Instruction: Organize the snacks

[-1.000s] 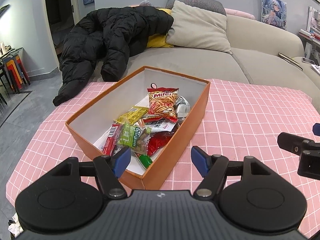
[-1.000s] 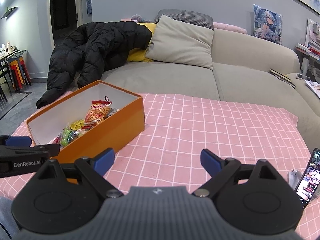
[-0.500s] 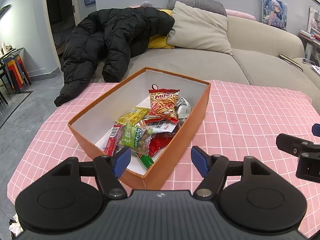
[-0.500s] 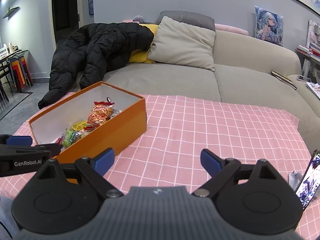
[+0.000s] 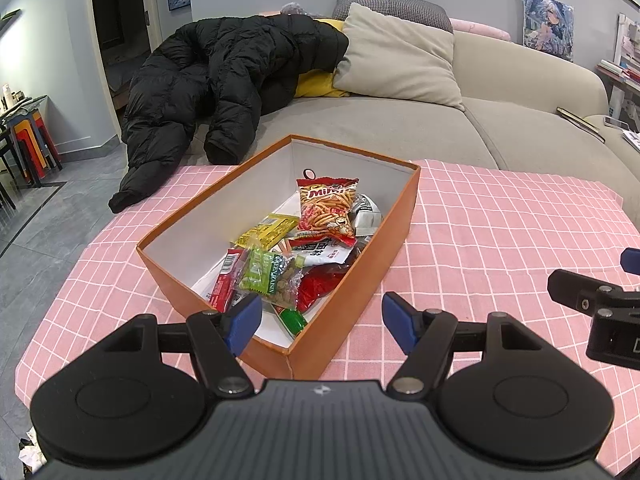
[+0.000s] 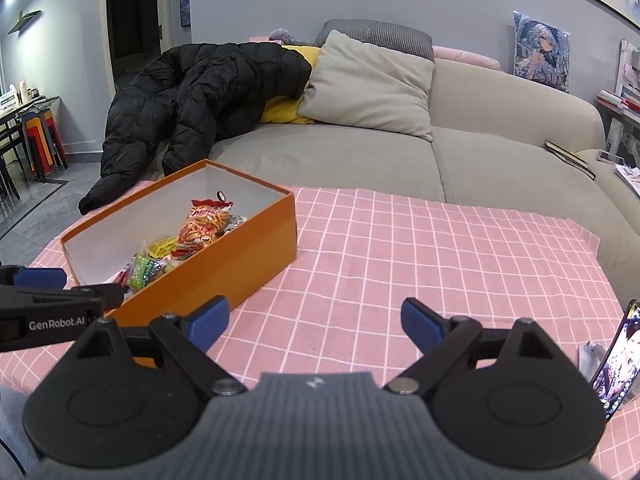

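You've got both hands parked, nothing shifted in the last second: left gripper (image 5: 322, 322) and right gripper (image 6: 314, 322) gape empty, snacks (image 5: 304, 248) sit piled in the orange box (image 5: 392, 240) far-left on the pink cloth (image 6: 400, 260), so sorting looks done or unstarted.

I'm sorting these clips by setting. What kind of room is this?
Most likely a home living room: a grey sofa with a cushion and black puffer jacket stands behind a table with a pink checked cloth.
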A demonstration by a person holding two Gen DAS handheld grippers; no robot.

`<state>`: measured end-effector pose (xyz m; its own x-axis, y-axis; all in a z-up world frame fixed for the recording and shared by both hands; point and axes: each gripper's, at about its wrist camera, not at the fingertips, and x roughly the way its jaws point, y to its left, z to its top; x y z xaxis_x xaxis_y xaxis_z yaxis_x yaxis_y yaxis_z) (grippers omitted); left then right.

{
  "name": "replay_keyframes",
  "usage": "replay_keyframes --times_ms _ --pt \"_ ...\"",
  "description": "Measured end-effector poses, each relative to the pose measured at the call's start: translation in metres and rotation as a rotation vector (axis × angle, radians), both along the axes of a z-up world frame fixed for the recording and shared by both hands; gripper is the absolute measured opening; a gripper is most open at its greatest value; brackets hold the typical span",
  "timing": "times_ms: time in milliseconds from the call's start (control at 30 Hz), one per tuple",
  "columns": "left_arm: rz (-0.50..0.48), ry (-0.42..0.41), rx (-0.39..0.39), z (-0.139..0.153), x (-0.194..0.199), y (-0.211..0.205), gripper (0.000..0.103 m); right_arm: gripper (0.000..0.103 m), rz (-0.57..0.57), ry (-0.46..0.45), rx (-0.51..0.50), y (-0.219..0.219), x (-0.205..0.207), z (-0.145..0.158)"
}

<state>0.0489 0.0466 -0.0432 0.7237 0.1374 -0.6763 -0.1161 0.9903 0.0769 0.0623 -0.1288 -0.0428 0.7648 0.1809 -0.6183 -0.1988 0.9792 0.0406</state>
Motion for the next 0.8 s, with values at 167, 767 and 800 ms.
replay_keyframes --times_ms 167,767,800 --pt "-0.003 0.001 -0.001 0.0002 -0.0003 0.0004 0.081 0.09 0.0 0.0 0.002 -0.0001 0.0 -0.0001" --pt "-0.002 -0.002 -0.003 0.003 -0.0028 0.0 0.081 0.09 0.007 0.001 0.003 0.0008 0.0011 0.0024" --pt "-0.002 -0.002 -0.003 0.003 -0.0029 -0.0001 0.081 0.09 0.007 0.001 0.003 0.001 0.0013 0.0024"
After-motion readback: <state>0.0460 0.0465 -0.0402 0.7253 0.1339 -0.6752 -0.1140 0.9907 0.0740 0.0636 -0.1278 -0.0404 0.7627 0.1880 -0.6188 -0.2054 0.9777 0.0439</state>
